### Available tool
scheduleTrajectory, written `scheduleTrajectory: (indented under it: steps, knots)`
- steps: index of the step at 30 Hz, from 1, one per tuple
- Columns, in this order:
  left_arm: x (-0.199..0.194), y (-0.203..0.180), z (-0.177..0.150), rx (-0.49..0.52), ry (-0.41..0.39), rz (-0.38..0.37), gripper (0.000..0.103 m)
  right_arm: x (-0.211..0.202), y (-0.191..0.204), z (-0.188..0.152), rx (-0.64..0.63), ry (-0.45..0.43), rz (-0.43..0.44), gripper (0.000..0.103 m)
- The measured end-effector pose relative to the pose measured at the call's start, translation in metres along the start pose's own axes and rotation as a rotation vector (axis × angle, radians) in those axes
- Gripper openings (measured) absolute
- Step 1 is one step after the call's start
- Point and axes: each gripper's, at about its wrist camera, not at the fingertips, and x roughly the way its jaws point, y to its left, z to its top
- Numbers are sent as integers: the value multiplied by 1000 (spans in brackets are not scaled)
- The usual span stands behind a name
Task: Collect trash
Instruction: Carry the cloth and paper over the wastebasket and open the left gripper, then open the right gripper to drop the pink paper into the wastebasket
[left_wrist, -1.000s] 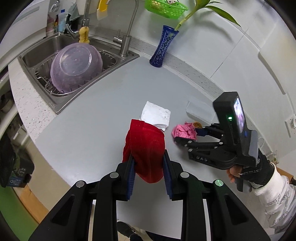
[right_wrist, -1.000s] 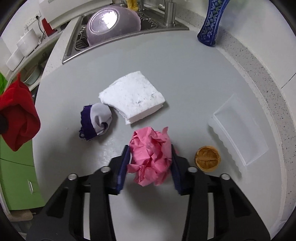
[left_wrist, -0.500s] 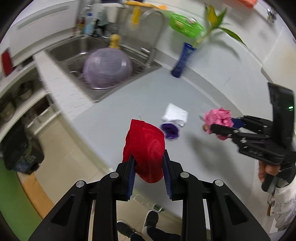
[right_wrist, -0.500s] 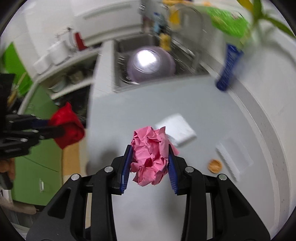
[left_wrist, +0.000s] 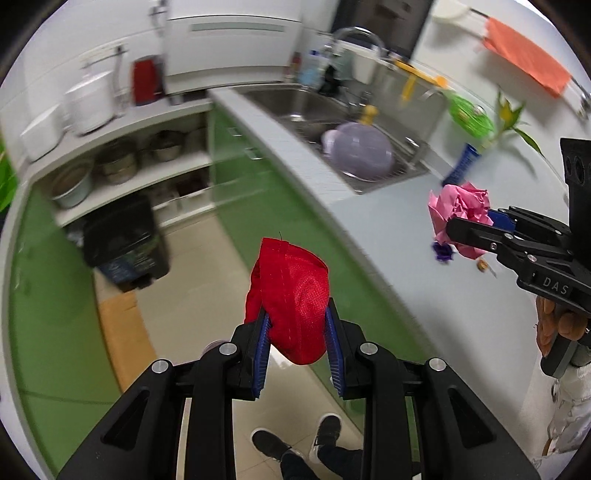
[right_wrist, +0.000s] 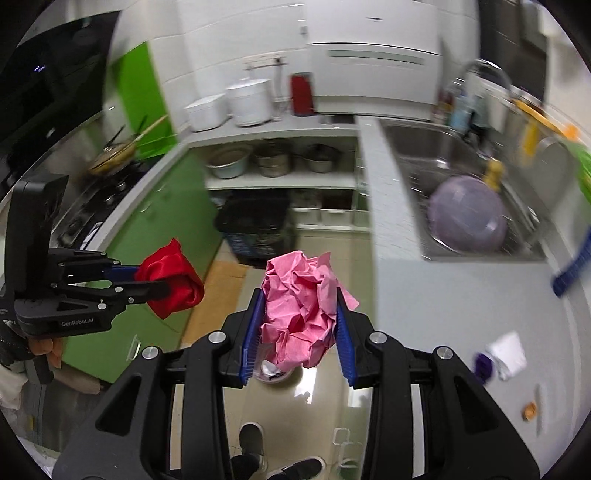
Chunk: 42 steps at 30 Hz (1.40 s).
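Blue pads of my left gripper are shut on a crumpled red cloth, held over the tiled floor beside the counter. My right gripper is shut on a wad of pink paper, also out over the floor. Each wrist view shows the other gripper: the right gripper with pink paper, the left gripper with red cloth. A black bin stands on the floor ahead. A white folded cloth, a purple-and-white ball and a nut shell lie on the grey counter.
The sink holds a purple bowl; a blue vase stands on the counter. Green cabinets and shelves of pots line the floor space. A small round container is partly hidden below the pink paper. The person's shoes are below.
Both grippers swung left off the counter and rose, carrying the red cloth and the pink paper out over the floor. The black bin and shelves came into view.
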Motion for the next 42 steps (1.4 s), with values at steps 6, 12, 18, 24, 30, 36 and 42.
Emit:
scheduleTrajectory:
  steps: [6,12,18,24,30,36,42]
  knots:
    - [-5,45,-19,-88,-3,42,27,40,41,9,-44,31,41,36]
    - [58,87,-47,-140,25,42,27,119,51,-12,-67,90,35,36]
    - [166,132,-93,-167,64,40,27,221,45,-65,-73,129,29,36]
    - [277,174,-145,-195,93,30,27,331,32,-133,-78,187,29,36]
    - [351,199,-183,-221,105,26,27,411,20,-183,-86,227,34,36]
    - [382,213,-201,-253,77,32,97,447,16,-210,-95,255,40,36]
    - [389,228,-205,-293,64,50,97,463,19,-218,-105,282,42,36]
